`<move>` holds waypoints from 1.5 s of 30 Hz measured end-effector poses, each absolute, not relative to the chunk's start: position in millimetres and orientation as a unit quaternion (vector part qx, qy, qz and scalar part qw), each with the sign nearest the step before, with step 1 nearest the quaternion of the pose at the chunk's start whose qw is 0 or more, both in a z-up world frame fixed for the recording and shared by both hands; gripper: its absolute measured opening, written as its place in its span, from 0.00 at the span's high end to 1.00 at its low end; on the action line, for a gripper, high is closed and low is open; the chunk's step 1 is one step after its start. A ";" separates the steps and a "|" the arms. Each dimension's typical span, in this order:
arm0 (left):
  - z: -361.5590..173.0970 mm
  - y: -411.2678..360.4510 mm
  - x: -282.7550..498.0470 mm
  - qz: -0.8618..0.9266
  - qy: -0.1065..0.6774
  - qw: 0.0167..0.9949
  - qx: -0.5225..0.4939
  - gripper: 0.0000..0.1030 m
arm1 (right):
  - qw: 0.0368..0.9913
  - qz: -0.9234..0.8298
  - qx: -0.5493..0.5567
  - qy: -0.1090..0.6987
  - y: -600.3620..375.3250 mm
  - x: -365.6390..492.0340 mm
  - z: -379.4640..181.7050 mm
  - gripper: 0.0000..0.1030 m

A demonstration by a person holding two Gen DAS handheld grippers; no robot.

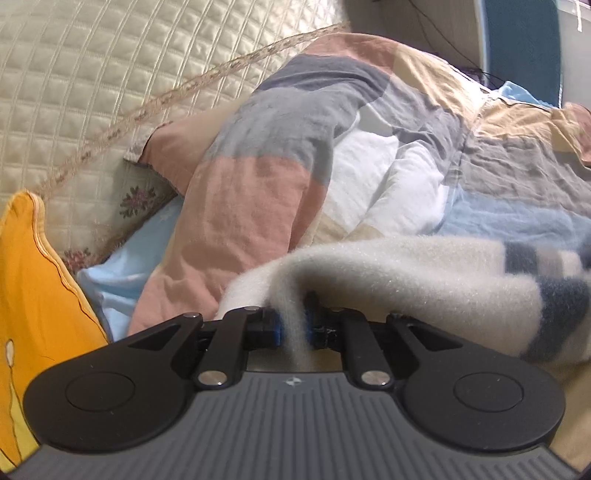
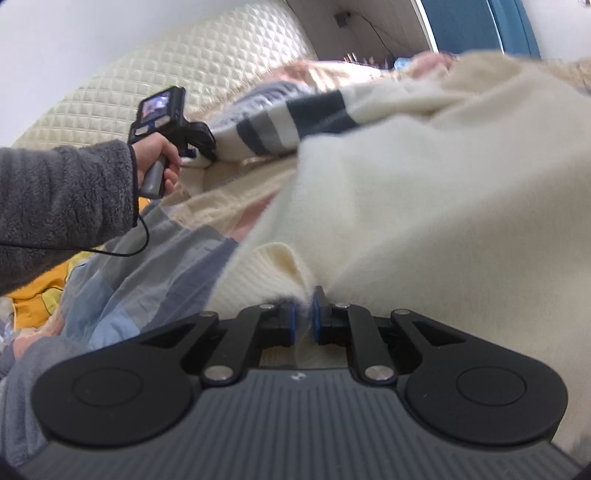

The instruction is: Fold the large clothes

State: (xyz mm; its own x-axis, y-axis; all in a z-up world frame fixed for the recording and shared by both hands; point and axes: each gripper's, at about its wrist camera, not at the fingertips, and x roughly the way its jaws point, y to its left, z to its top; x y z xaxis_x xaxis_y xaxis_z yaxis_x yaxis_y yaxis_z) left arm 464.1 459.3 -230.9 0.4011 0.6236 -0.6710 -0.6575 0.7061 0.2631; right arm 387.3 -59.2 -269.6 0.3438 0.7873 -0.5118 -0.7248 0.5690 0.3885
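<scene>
A large cream knit sweater with dark blue and grey stripes on one part lies across a bed. My left gripper is shut on a fold of the sweater, which drapes off to the right. In the right wrist view the left gripper holds the striped end of the sweater at the far left. My right gripper is shut on a ribbed cream edge of the sweater, and the fabric fills the view ahead.
A patchwork quilt in pink, grey, blue and white covers the bed. A cream quilted headboard stands behind it. A yellow cushion lies at the left. A blue door is at the far right.
</scene>
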 end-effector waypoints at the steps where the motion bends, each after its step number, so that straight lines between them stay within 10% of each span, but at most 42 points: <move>1: -227.1 456.4 459.2 0.381 0.392 0.837 -0.024 0.82 | 0.820 0.460 0.041 0.337 -58.6 386.2 -269.1 0.88; 6: -197.5 424.8 419.5 0.387 0.382 0.839 -0.009 0.34 | 0.831 0.462 0.029 0.310 -62.8 376.4 -256.7 0.88; 20: -111.0 260.8 312.7 0.240 0.328 0.911 -0.073 0.34 | 0.865 0.434 0.031 0.248 -104.8 335.8 -211.5 0.34; 45: -202.7 -60.0 387.5 -0.046 0.395 0.916 -0.057 0.31 | 0.944 0.154 0.191 0.222 -283.0 359.9 -179.7 0.32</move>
